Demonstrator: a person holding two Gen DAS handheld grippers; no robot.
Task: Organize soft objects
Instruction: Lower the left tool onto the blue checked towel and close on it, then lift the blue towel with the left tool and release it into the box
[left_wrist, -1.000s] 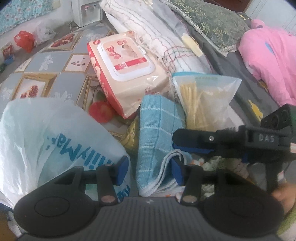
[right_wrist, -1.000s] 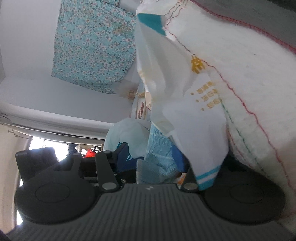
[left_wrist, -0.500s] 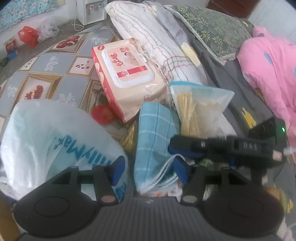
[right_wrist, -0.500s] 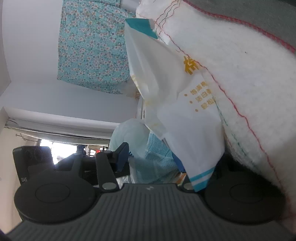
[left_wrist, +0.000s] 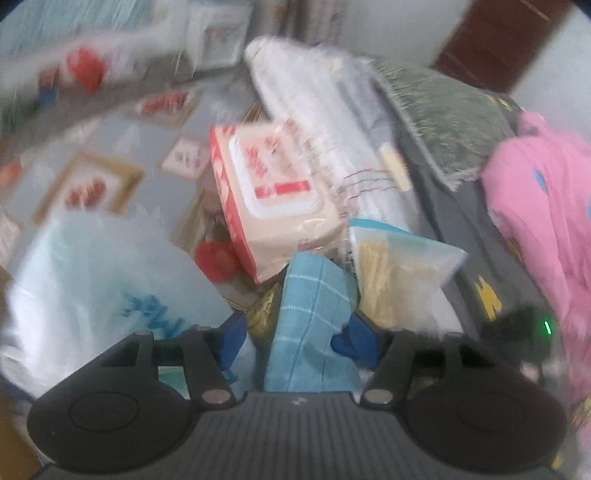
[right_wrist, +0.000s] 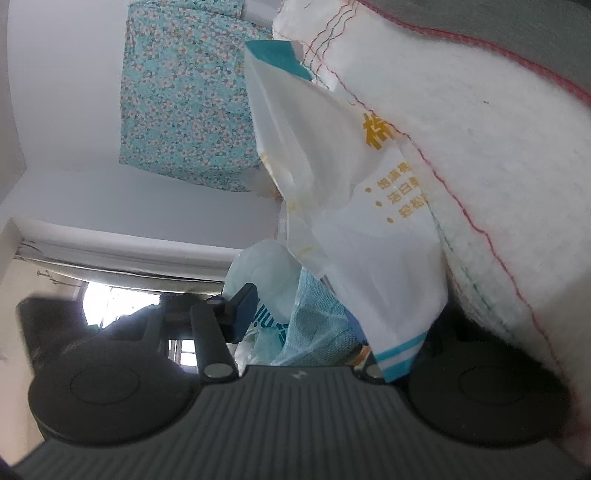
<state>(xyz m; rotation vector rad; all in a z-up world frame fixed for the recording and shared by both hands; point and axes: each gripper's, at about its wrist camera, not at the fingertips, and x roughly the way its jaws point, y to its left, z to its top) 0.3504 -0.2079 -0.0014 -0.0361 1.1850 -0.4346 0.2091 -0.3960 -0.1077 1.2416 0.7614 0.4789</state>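
We are watching the left hand-held gripper (left_wrist: 293, 341) opening, jaws just widened, blue towel (left_wrist: 312, 325) sitting loose between them. The right hand-held gripper (right_wrist: 306, 325) is sitting partly open against the white packet (right_wrist: 369, 258); grip unclear.

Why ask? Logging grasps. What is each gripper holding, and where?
Nothing gripped. Left gripper, jaws just opening, straddles blue towel; right gripper open beside cotton-swab bag.

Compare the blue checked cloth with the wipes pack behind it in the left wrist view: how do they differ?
The blue checked cloth is woven fabric, light blue with pale grid lines; the wipes pack is glossy beige and red plastic with a white flip lid. The cloth sits folded between the fingers of the left gripper; the pack lies beyond it, clear of the gripper. Both rest in the same pile.
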